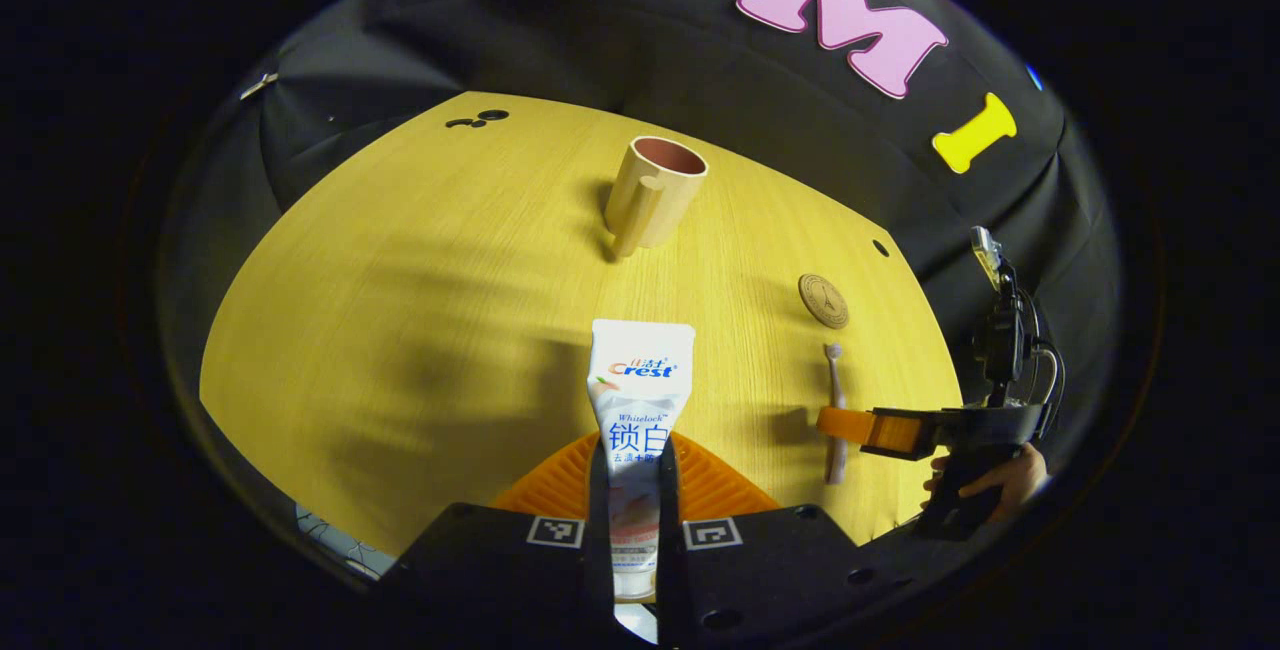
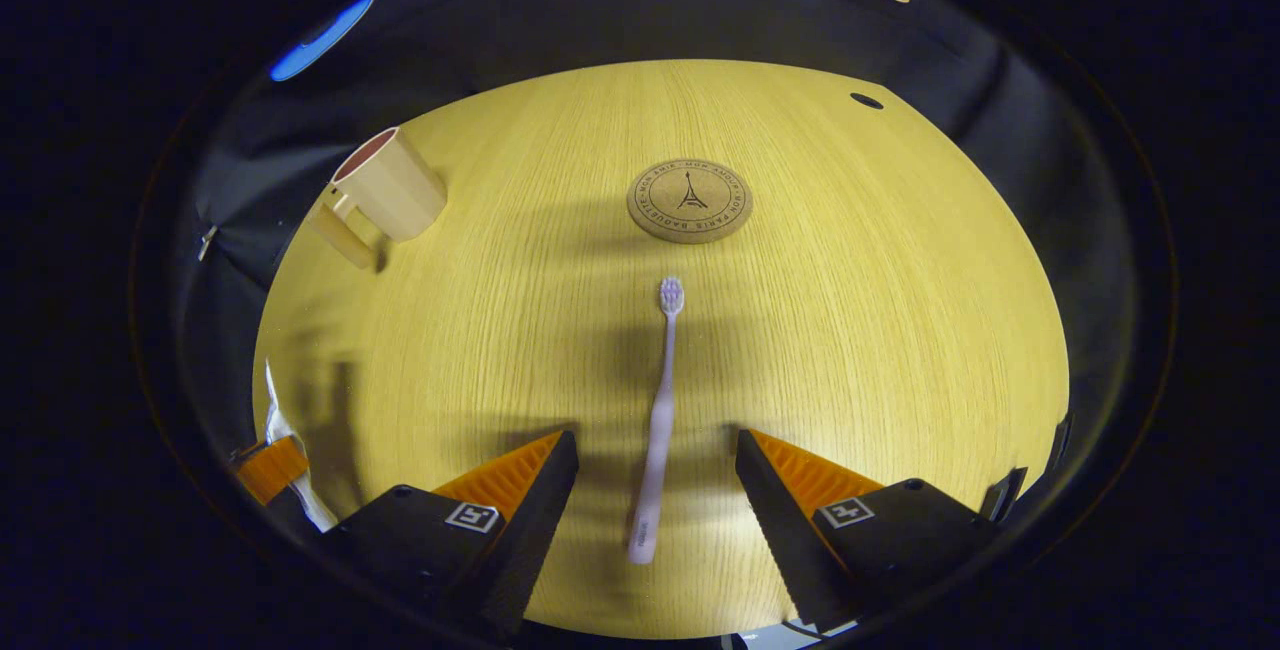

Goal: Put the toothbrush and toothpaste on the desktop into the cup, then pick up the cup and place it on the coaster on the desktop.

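Right hand-held gripper (image 2: 657, 490) is spread wide, fingers straddling the toothbrush (image 2: 660, 410) handle without touching it; the brush lies flat on the surface (image 2: 900, 330). Its long axis runs near-to-far, straight along the gripper's own line of sight: handle end near, between the fingers, bristle head far, pointing at the coaster (image 2: 690, 201) just beyond. So the pinch would come across the handle's narrow width, no re-orientation needed, only a bit lower and then close. Left hand-held gripper (image 1: 635, 490) is pinching the toothpaste (image 1: 637, 400) tube near its cap end; the tube sticks out forward along the fingers, flat crimped end far, aimed roughly at the cup (image 1: 655, 192). Whether the tube is lifted off the surface I cannot tell. Cup stands upright at the far side, mouth open, handle facing near, well apart from both grippers and left of the coaster. In the left gripper view the right hand-held gripper (image 1: 840, 425) sits over the toothbrush (image 1: 835, 400) at near right. My read: toothpaste is nearer to delivery; the left has a straight run forward to the cup, the right must carry the brush far-left.
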Motion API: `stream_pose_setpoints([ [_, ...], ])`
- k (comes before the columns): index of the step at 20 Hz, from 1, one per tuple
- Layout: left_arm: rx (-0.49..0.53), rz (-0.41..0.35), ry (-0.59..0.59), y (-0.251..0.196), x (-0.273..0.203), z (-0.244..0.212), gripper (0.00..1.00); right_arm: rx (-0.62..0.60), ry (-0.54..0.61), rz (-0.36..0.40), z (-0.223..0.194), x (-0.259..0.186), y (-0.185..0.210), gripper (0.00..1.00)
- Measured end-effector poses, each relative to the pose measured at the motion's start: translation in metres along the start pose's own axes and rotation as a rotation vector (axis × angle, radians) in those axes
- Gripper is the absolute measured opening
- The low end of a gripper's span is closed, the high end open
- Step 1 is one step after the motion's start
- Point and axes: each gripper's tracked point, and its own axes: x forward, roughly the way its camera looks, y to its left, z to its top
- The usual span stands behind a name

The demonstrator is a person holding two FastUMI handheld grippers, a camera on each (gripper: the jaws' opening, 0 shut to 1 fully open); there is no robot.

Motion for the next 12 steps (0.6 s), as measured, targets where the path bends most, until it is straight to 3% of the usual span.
stream_pose_setpoints([
  [2,-0.03,0.001,0.014,-0.005,0.0,-0.003,0.22,-0.014,0.008,-0.034,0.0,0.003,-0.004,0.98],
  [4,-0.042,0.012,0.032,-0.004,0.002,-0.007,0.27,-0.031,0.012,-0.044,-0.001,0.006,-0.001,0.9],
  [5,-0.045,0.012,0.038,-0.003,0.004,-0.009,0.22,-0.039,0.019,-0.039,0.0,0.006,0.0,0.86],
  [8,-0.06,0.018,0.035,-0.003,0.004,-0.008,0.22,-0.051,0.04,-0.031,0.0,0.007,0.004,0.6],
  [11,-0.054,0.018,0.029,-0.001,0.004,-0.008,0.22,-0.047,0.072,-0.031,-0.002,0.008,0.005,0.41],
  [12,-0.055,0.021,0.02,-0.001,0.004,-0.006,0.22,-0.062,0.075,-0.027,-0.002,0.006,0.007,0.24],
])
